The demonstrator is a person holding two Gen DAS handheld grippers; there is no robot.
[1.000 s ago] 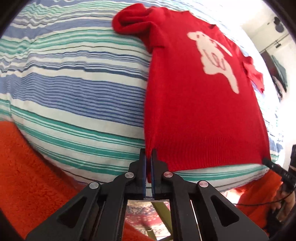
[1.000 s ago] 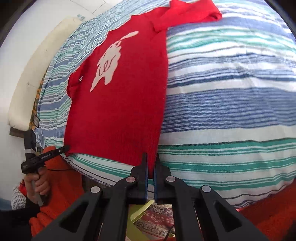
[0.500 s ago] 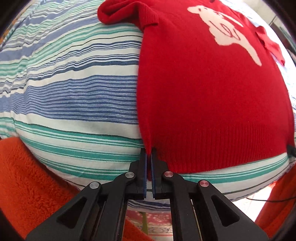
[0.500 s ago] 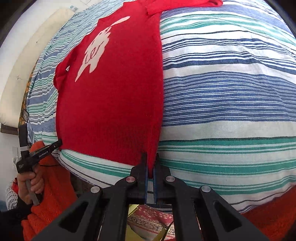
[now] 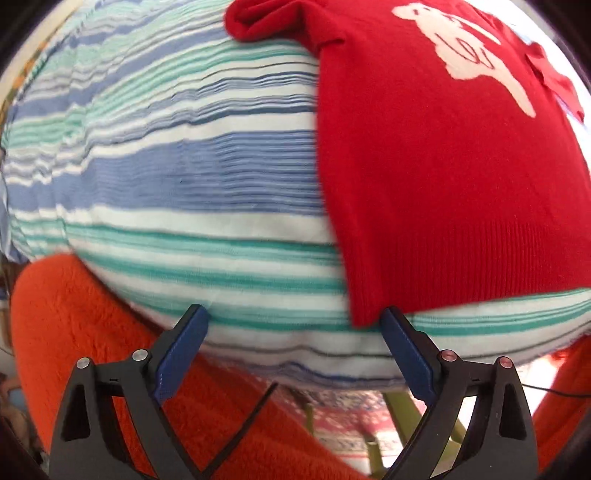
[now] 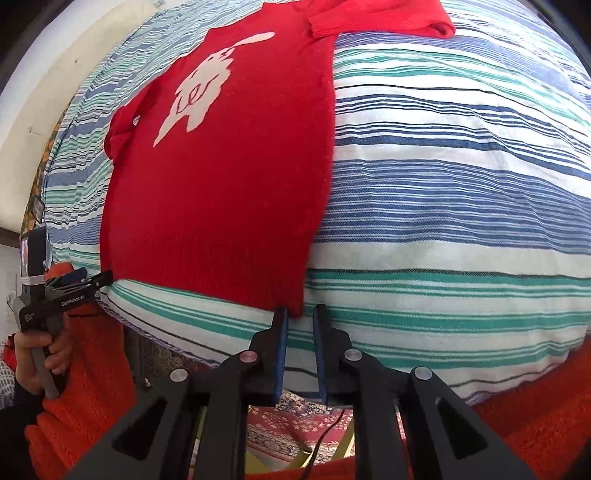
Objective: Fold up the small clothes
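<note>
A small red sweater (image 5: pixel 436 177) with a white animal figure lies flat, front up, on a striped cloth surface (image 5: pixel 184 177). It also shows in the right wrist view (image 6: pixel 229 177). My left gripper (image 5: pixel 293 314) is wide open and empty; its right finger sits just below the sweater's near left hem corner. It shows from outside in the right wrist view (image 6: pixel 79 278). My right gripper (image 6: pixel 298 314) is slightly open at the near right hem corner, which lies free just above the fingertips. One sleeve (image 5: pixel 273 18) is bunched at the far left.
The striped surface (image 6: pixel 461 192) is rounded and drops off at the near edge. An orange fleece sleeve (image 5: pixel 92 332) is at the lower left. Below the edge are a patterned rug (image 6: pixel 295 424) and yellow-green legs (image 5: pixel 402 406). A pale wall (image 6: pixel 55 74) stands far left.
Both grippers have let go of the sweater's hem corners. The left one opened wide, the right one opened a little. The sweater now rests flat on the striped surface.
</note>
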